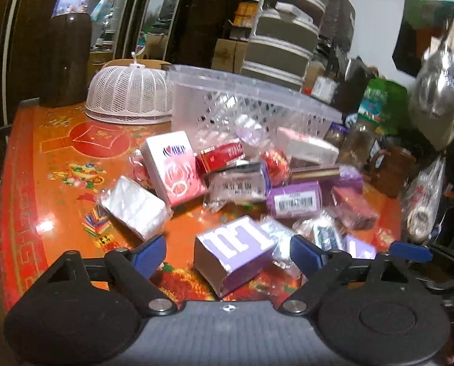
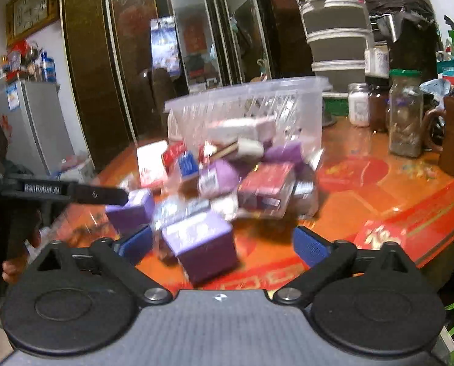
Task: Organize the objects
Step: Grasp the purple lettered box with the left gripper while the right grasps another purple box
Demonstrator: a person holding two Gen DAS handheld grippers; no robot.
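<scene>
A heap of small boxes and wrapped packets lay in the middle of both views, spilled on the orange painted table in front of a clear plastic basket. Nearest the left gripper sat a purple-and-white box, low in the frame between its blue fingers, which stood spread wide and touched nothing. In the right wrist view another purple box lay likewise between the right gripper's parted fingers, also unpressed.

The basket looked nearly bare, though blur left that uncertain, so I judged the sorting hardly begun, with both hands reaching for a first pick. The next move, I thought, called for easing forward until a box sat squarely between the pads, then squeezing its flat sides without nudging the crinkly packets beside it. A white mesh food cover stood at upper left, jars at right.
</scene>
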